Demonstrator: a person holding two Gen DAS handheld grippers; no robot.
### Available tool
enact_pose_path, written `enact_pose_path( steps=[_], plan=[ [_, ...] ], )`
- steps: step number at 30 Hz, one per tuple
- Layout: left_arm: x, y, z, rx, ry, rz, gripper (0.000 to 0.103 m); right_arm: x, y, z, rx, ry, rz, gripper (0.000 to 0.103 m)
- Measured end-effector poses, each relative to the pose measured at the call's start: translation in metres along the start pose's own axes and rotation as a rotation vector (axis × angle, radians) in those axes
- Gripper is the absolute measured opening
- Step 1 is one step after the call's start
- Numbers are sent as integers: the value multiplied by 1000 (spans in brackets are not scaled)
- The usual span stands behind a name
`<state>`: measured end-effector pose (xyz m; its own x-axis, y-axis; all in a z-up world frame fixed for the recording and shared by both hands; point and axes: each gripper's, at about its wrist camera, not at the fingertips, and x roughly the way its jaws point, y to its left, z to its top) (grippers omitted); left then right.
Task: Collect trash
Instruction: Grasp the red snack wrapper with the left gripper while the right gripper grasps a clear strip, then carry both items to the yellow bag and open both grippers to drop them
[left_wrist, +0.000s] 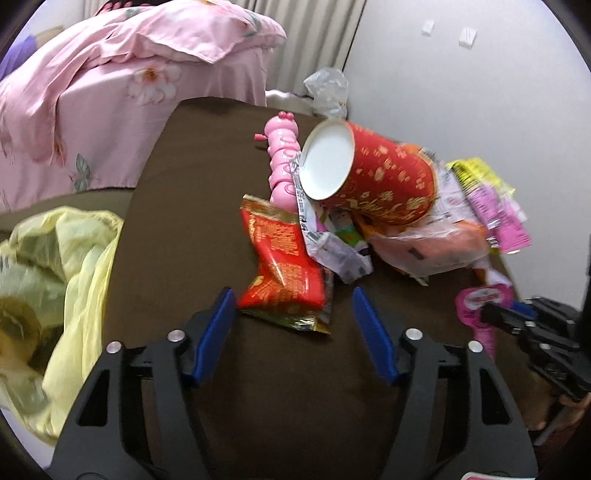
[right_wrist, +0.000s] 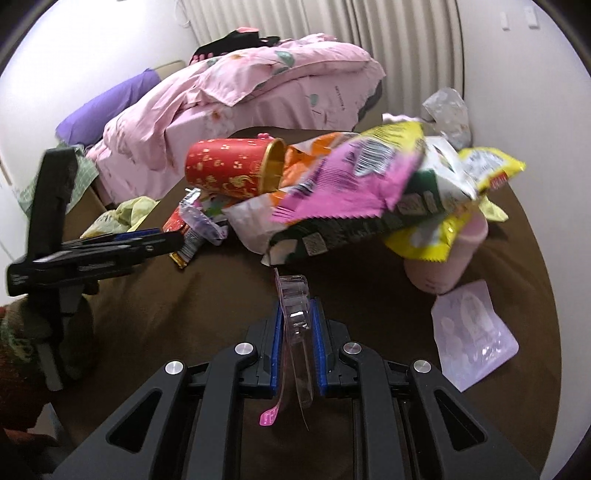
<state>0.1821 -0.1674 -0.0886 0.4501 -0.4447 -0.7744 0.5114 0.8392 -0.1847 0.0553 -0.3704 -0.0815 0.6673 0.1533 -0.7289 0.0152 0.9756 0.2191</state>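
Left wrist view: the left gripper (left_wrist: 291, 314) is spread around the red snack wrapper's (left_wrist: 284, 266) near end on the brown table (left_wrist: 184, 206), likely lining up a grab. Right wrist view: the right gripper (right_wrist: 297, 325) pinches a clear plastic blister pack (right_wrist: 295, 321), held edge-on so its 2 pads clamp flat faces

Motion blur smears the print on the pink and yellow wrappers (right_wrist: 343, 177), leaving their labels unreadable. A red paper cup (left_wrist: 373, 173) lying on its side hides part of the pink toy (left_wrist: 282, 155) behind it. The yellow plastic bag (left_wrist: 55, 295) runs off the left edge of the left wrist view, and its contents show only as a vague blur.
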Motion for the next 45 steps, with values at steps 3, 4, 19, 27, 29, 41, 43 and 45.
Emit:
enact_pose_path(
  steps=[3, 4, 19, 27, 29, 41, 43, 45],
  plan=[
    [8, -2, 6, 10, 14, 13, 56, 1, -3, -2, 5, 2, 1, 16],
    [9, -2, 6, 8, 19, 12, 55, 2, -3, -2, 5, 5, 2, 16],
    [-60, 10, -35, -40, -28, -24, 34, -10, 29, 8, -68, -38, 50, 16],
    [-122, 31, -46, -86, -146, 17, 34, -19, 63, 26, -157, -68, 110, 16],
    [-142, 42, -43, -104, -195, 61, 34, -24, 76, 35, -189, -90, 135, 16],
    [-216, 150, -42, -298, -305, 243, 34, -9, 197, 118, -395, -195, 348, 16],
    [-215, 164, -45, -312, -296, 244, 34, 6, 214, 124, -405, -174, 374, 16],
    [-209, 171, -50, -318, -284, 237, 34, 27, 233, 129, -419, -132, 411, 16]
  ],
)
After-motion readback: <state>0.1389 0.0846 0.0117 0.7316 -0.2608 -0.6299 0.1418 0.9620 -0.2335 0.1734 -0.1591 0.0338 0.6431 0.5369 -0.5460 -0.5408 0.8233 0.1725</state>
